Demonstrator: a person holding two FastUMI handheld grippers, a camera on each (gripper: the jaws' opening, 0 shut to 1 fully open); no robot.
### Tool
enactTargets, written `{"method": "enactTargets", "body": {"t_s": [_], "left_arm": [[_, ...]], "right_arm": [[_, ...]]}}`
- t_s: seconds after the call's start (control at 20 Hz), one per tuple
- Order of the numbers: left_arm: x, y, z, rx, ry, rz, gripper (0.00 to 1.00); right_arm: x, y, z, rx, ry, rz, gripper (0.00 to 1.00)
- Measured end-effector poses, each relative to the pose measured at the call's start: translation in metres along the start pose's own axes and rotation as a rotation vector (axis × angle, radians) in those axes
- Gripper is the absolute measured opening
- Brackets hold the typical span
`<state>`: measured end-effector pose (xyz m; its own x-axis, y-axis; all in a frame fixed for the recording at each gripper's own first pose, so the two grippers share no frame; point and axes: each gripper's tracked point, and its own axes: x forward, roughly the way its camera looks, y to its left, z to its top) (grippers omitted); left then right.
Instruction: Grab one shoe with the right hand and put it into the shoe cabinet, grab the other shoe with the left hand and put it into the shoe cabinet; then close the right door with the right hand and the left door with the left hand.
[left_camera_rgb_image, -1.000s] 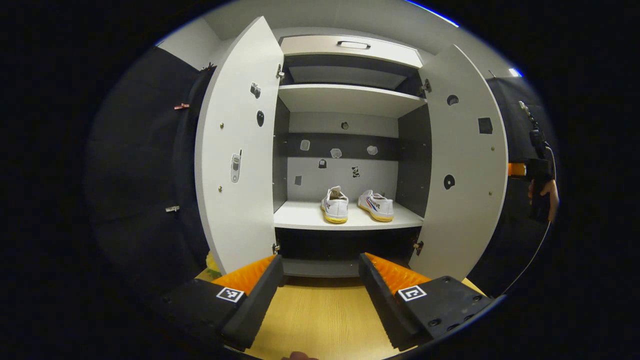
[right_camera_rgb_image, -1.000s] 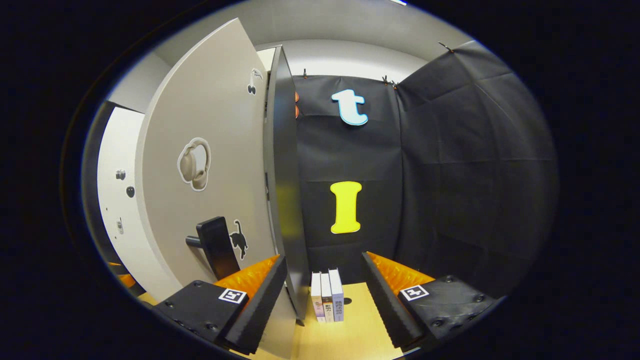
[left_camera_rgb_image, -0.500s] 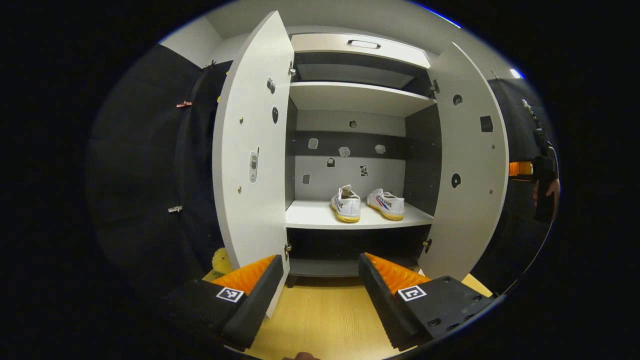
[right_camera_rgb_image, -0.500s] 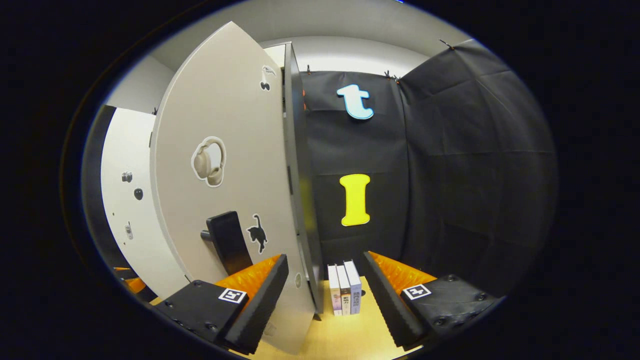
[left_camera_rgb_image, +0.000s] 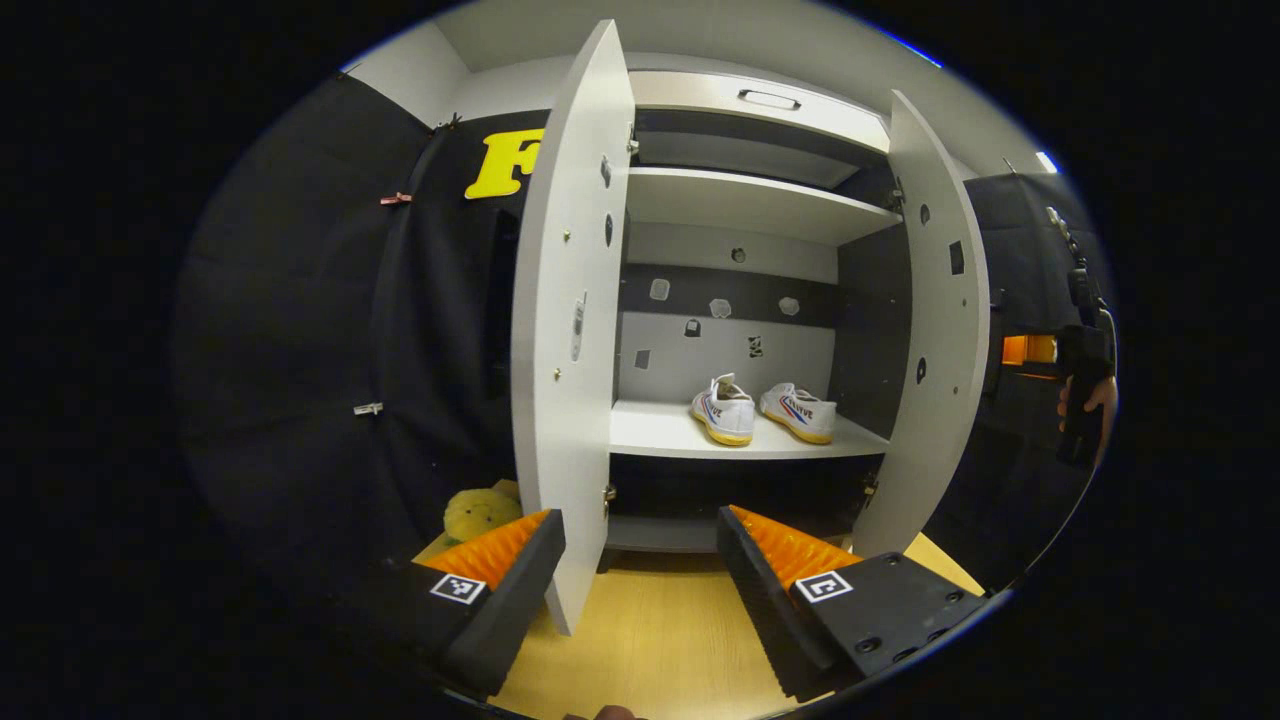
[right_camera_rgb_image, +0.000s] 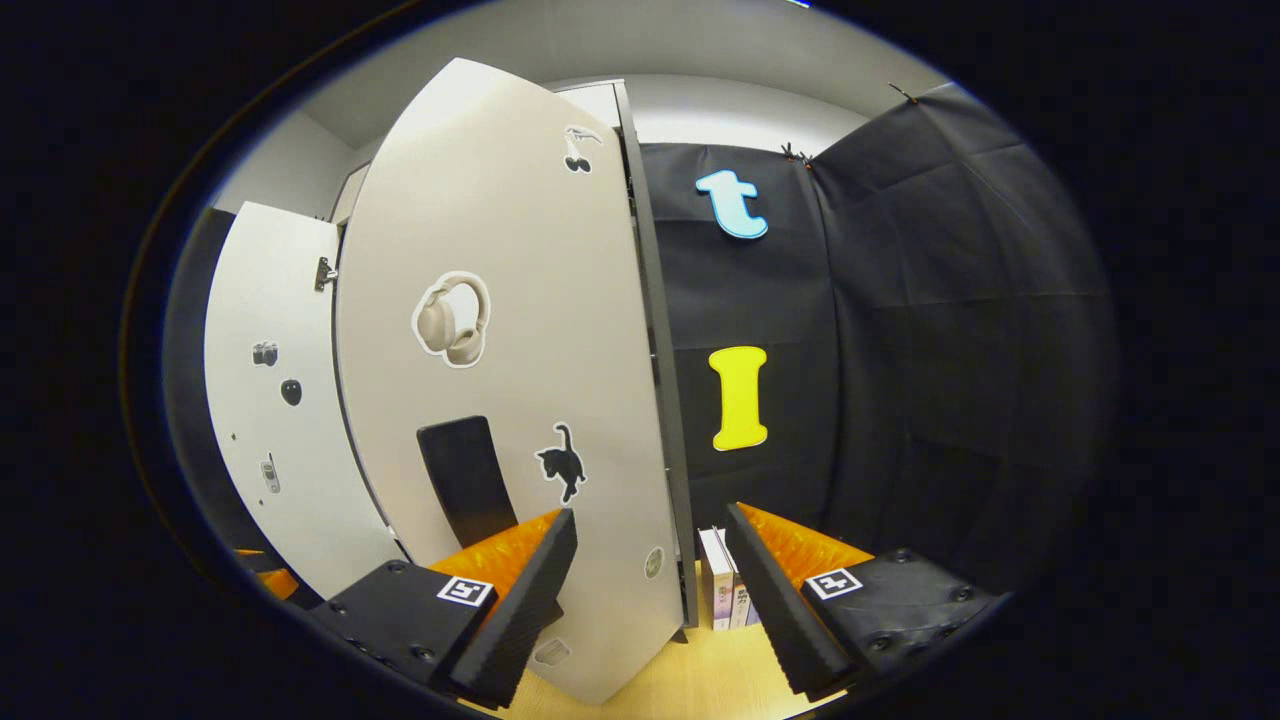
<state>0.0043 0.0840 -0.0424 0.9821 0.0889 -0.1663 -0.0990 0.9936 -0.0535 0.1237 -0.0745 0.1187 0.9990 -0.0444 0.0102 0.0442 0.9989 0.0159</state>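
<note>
Well beyond open jaws, shoes (left_camera_rgb_image: 765, 412)

Both views are sharp and evenly lit from overhead; a small bright ceiling light (left_camera_rgb_image: 1044, 161) shows at the upper right of the left gripper view. The fisheye lens bows the tall white cabinet doors (right_camera_rgb_image: 520, 360) into curves, most strongly near the edges. The lower cavity under the white shelf (left_camera_rgb_image: 660, 437) lies in deep shadow. The black cloth wall (right_camera_rgb_image: 930, 330) swallows light, showing only faint creases. No motion blur or glare is visible.
</note>
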Motion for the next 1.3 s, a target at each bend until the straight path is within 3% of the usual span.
{"method": "enactTargets", "body": {"t_s": [0.2,0.4,0.75,1.0,1.3], "left_arm": [[-0.004,0.024,0.000,0.002,-0.004,0.021,0.96],[-0.008,0.052,-0.003,-0.025,-0.010,0.030,0.96],[-0.005,0.125,-0.003,-0.020,-0.030,0.074,0.96],[0.017,0.176,0.025,-0.032,-0.062,0.119,0.95],[0.055,0.194,0.071,-0.023,-0.113,0.052,0.95]], "right_arm": [[0.004,0.045,-0.020,0.019,0.041,0.075,0.98],[-0.008,0.072,-0.035,0.006,0.029,0.086,0.98],[-0.038,0.082,-0.089,0.036,0.065,0.032,0.98],[-0.056,0.082,-0.124,0.061,0.128,-0.015,0.98],[-0.077,0.090,-0.135,0.052,0.141,-0.039,0.98]]}}
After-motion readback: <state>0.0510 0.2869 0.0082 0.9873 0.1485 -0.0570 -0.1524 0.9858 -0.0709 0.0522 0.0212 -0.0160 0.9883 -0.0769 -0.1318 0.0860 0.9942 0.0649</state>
